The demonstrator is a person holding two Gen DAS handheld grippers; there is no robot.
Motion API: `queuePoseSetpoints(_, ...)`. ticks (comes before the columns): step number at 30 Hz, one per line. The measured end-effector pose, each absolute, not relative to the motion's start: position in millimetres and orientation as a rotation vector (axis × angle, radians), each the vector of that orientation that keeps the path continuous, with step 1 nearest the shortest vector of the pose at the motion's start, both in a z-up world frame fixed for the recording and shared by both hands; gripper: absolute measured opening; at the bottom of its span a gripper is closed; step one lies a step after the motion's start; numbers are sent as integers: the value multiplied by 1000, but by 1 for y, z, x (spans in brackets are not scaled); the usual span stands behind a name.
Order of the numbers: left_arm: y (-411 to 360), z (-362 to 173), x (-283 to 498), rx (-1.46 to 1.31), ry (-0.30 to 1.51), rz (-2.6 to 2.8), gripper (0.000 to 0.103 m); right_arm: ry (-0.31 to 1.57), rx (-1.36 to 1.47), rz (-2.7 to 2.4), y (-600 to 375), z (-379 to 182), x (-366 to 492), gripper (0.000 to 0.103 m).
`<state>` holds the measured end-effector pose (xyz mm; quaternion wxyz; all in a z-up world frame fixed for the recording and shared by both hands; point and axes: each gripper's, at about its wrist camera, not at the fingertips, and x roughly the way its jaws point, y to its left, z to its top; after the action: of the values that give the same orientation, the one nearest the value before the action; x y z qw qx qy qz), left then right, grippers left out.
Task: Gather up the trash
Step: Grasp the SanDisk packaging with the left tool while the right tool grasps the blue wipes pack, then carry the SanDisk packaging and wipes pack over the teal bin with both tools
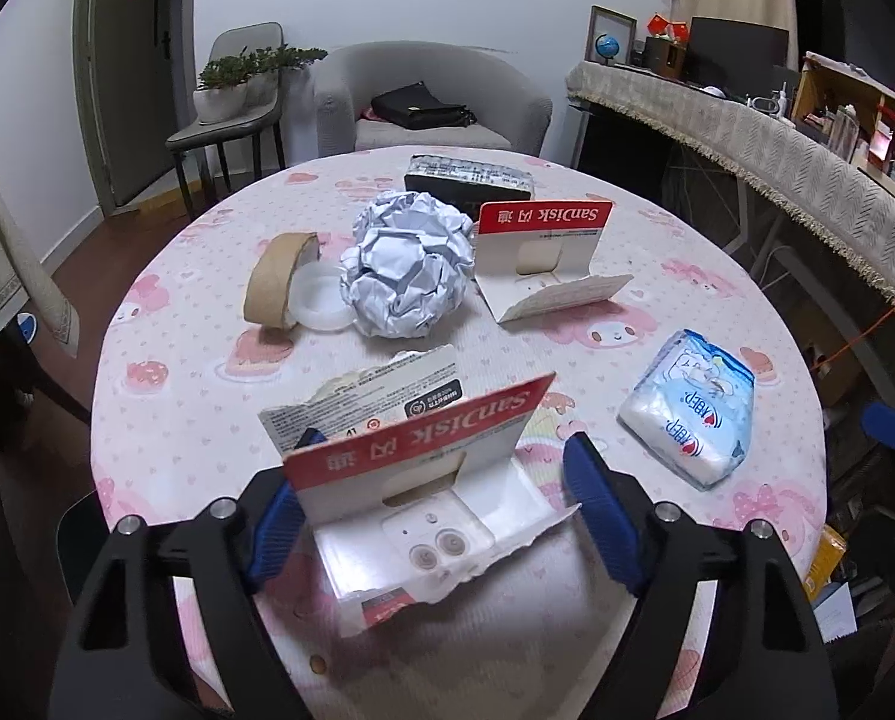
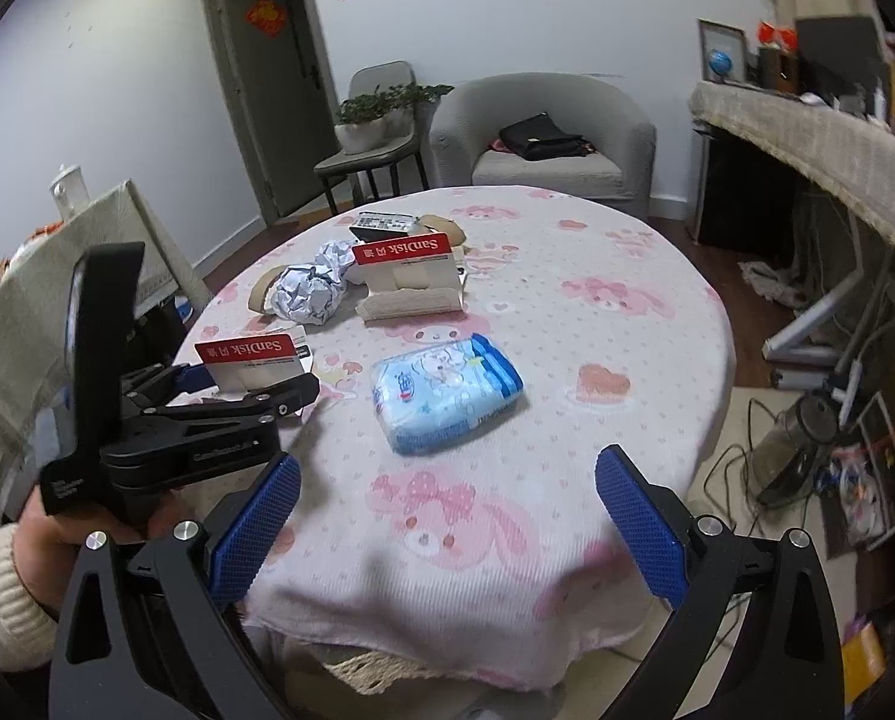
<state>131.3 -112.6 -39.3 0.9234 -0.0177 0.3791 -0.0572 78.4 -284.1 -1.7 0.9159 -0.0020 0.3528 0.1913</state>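
A torn SanDisk card package (image 1: 429,468) rests on the pink tablecloth (image 1: 657,240) between the fingers of my left gripper (image 1: 438,480). Its left pad (image 1: 276,510) sits against the card's edge, while the right pad (image 1: 597,498) shows a small gap. From the right wrist view the left gripper (image 2: 249,384) straddles that package (image 2: 249,357). My right gripper (image 2: 447,510) hangs open over the table's near edge, holding nothing. Farther back lie a crumpled paper ball (image 1: 408,267), a brown tape roll (image 1: 279,285), a second SanDisk package (image 1: 543,252) and a blue tissue pack (image 1: 693,408).
A black box (image 1: 468,180) lies at the table's far side and a white lid (image 1: 321,300) leans by the tape roll. Behind stand a grey armchair (image 1: 441,96) with a black bag and a chair with potted plants (image 1: 237,78). A draped counter (image 1: 807,162) runs along the right.
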Motion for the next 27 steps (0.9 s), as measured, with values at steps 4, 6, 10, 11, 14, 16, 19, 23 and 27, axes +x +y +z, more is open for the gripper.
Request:
queuePoseSetpoints(4,-107,-38,130,-49,780,-137,80,743,-56,426,-280,-4,95,100)
queuePoseSetpoints(6,-101,-35,128,-61,777,-140,80,754,-78,444,-277,-7,103,100)
queuePoseSetpoints(10,-90,-29,124,-78,771,-134,80,797,-124,488,-269,-16,119,100)
queuePoseSetpoints(11,-86,-26,122,-84,767,-131,80,805,-134,495,-267,-18,122,100)
queuePoseSetpoints(14,-77,-22,116,-91,762,-127,80,824,-164,511,-260,-26,132,99)
queuePoseSetpoints(16,-70,-20,112,-91,757,-118,80,828,-173,500,-258,-29,138,91)
queuePoseSetpoints(19,-57,-19,106,-99,759,-107,80,853,-175,499,-254,-34,148,82)
queuePoseSetpoints(23,-35,-15,96,-109,754,-86,80,845,-224,486,-243,-35,150,80)
queuePoseSetpoints(27,-15,-10,87,-117,742,-82,80,834,-203,460,-240,-34,151,72)
